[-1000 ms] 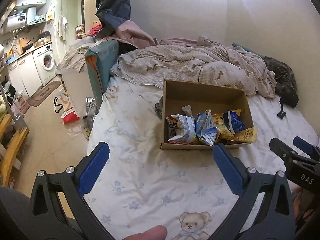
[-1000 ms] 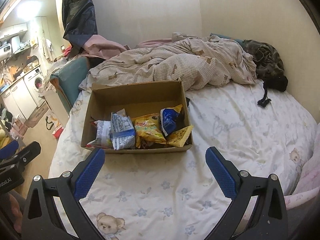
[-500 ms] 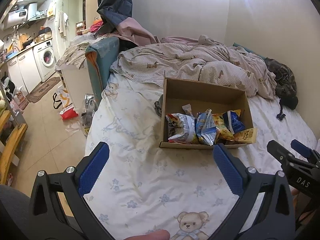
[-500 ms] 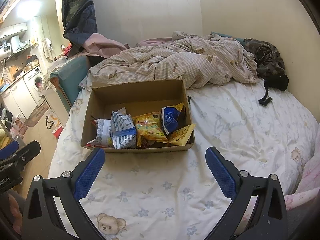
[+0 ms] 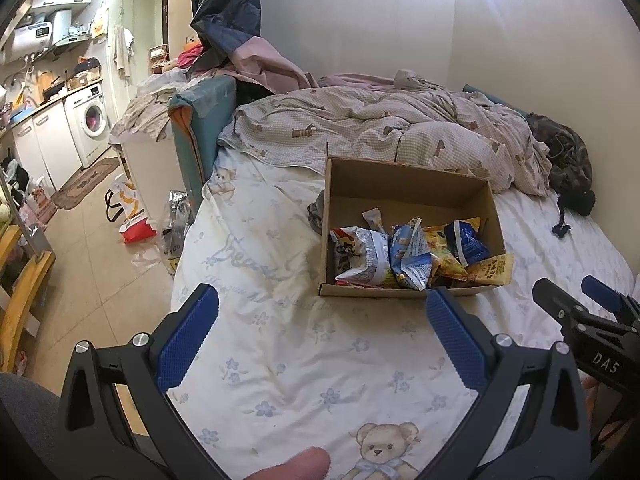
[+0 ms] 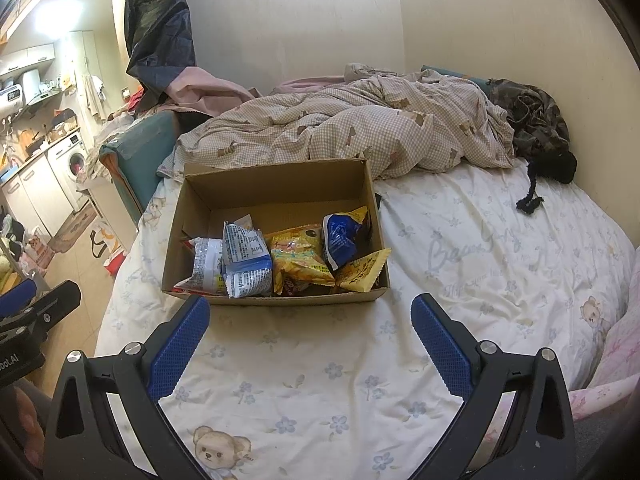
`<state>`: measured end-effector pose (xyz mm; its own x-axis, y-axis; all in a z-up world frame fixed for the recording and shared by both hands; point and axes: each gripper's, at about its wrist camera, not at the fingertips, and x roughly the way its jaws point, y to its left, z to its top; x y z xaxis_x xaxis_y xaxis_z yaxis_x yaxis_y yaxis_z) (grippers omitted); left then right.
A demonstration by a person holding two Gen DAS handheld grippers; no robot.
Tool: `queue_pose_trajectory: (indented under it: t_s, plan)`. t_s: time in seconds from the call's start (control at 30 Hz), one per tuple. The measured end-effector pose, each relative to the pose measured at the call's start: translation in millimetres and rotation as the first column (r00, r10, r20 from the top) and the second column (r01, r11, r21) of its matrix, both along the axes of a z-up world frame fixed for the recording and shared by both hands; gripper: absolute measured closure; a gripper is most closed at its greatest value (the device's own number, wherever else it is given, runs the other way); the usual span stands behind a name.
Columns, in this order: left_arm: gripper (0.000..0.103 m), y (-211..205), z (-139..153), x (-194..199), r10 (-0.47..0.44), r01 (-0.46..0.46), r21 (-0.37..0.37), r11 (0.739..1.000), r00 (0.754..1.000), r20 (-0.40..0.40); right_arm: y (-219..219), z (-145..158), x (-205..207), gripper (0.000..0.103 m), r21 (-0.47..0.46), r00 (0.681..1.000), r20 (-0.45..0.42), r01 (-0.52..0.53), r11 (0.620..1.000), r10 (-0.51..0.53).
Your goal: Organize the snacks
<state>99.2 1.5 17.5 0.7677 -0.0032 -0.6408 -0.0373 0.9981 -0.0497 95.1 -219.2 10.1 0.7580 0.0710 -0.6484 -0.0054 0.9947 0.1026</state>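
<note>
While both tools hang over the bed:
Left gripper: jaws wide apart, nothing in them.
Right gripper: jaws wide apart too — empty.
Snacks: piled in the front of the cardboard box — on the bed.

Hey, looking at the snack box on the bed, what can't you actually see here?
- Brown cardboard box: floor under the packets, both views, covered by them.
- Blue-white snack packet: print too small.
- Grey item: left view, behind box wall.
- Left claw, right claw: open, empty.
</note>
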Motion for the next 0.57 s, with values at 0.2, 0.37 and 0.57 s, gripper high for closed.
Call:
queue_pose_trajectory:
  t_s: [0.2,0.37,0.57]
  plan:
    - [0.0,0.6,0.5,-0.7,0.001,-0.001,-0.004,1.0,1.0,0.0,0.6,-0.6,0.6,0.0,0.001,1.0,0.001,0.0,1.0,0.0]
    - [0.0,0.1,0.6,-1.9,-0.001,0.001,-0.003,1.0,1.0,0.002,0.3,-0.3,0.7,0.0,0.0,1.0,0.003,-0.001,1.0,0.001]
    - [0.0,0.7,0.7,-0.5,-0.007,0.007,-0.018,1.0,1.0,-0.012,0.5,1.5,-0.9,0.0,-0.002,1.0,0.01,0.002,1.0,-0.002]
